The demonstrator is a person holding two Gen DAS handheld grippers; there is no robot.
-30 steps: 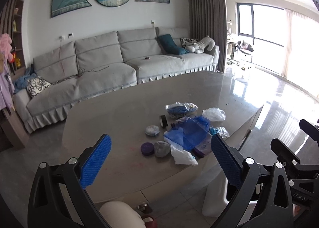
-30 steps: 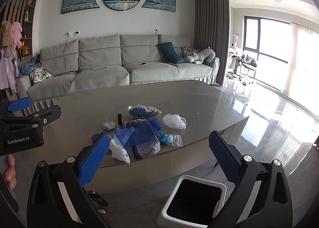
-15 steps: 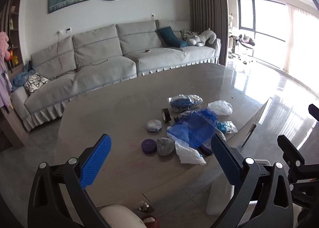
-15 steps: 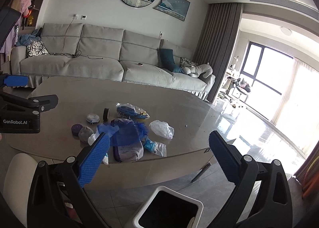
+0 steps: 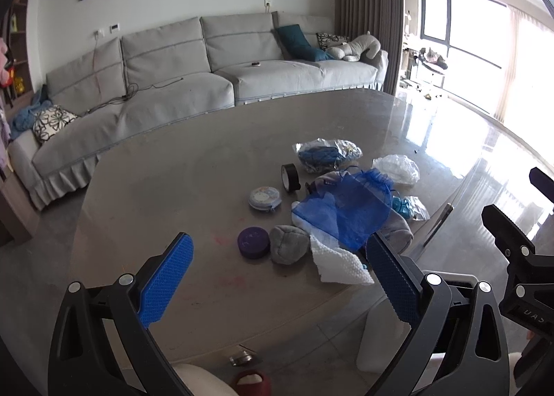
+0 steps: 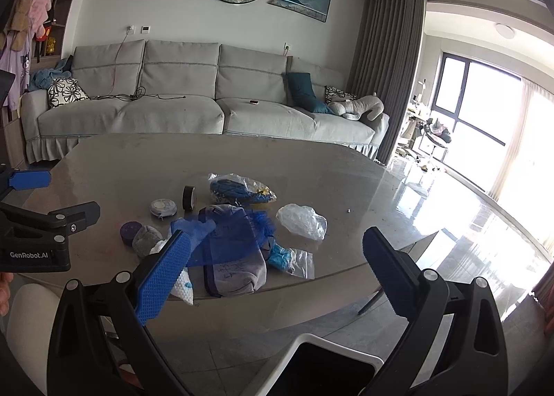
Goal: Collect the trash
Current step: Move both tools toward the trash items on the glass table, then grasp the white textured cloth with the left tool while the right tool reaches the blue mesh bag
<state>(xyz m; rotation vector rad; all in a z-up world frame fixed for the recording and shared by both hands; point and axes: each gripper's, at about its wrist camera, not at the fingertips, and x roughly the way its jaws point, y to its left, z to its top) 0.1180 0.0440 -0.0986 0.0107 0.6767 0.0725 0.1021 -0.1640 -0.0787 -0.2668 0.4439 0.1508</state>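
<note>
Left claw: the left gripper point(image 5: 277, 278) is wide open and holds nothing.
Right claw: the right gripper point(image 6: 275, 266) is wide open too — nothing in it.
Trash: the white paper towel point(image 5: 341, 262), blue mesh bag point(image 5: 349, 209) and clear plastic bag point(image 6: 302, 221) lie in a pile on the table point(image 5: 180, 167).
Bin: the white bin point(image 6: 311, 366) waits on the floor below the table edge.
Good way: go for the top piece, pinch just one, lift slow — then drop it in the bin.
</note>
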